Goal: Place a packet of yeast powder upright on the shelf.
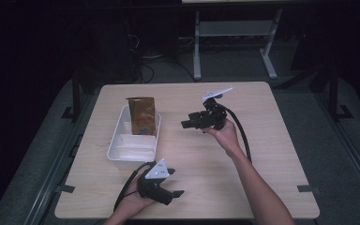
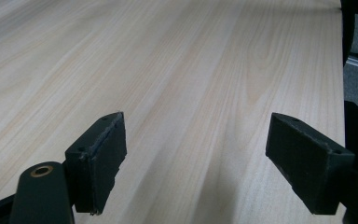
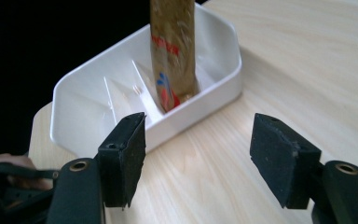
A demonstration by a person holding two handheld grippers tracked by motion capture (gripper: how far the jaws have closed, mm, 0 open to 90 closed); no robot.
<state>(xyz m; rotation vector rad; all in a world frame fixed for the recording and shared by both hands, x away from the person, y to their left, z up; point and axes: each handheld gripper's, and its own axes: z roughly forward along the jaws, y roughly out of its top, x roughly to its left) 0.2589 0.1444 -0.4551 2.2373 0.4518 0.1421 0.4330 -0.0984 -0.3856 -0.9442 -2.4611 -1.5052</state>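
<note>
1. The bag (image 1: 142, 116), a brown paper packet with red and blue print, stands upright in the far compartment of the white tray (image 1: 117, 140). Its foot is wedged against a divider and its top rises well above the rim.
2. The tray sits on the left half of the table (image 1: 262, 150). In the right gripper view its dividers split it into several compartments; apart from the one with the bag, those that can be seen look empty.
3. The right gripper (image 1: 187, 124) is in the air to the right of the tray, its jaws pointing left toward the bag. They stand wide apart with nothing between them, apart from both bag and tray.
4. The left gripper (image 1: 176, 193) rests near the table's near edge, below the tray. Its jaws are also spread wide and empty, with bare wood ahead of them.
5. Risks, as I judge them:
   - The bag is tall, thin and soft. A pinch near its top could crumple or tip it rather than hold it.
   - A low approach could knock a jaw on the tray wall and slide the light tray, since nothing pins it down.
   - Lifting at an angle could snag the bag's foot on the divider and drag the tray up too.
6. Count: one bag, one tray, two grippers, one table.
</note>
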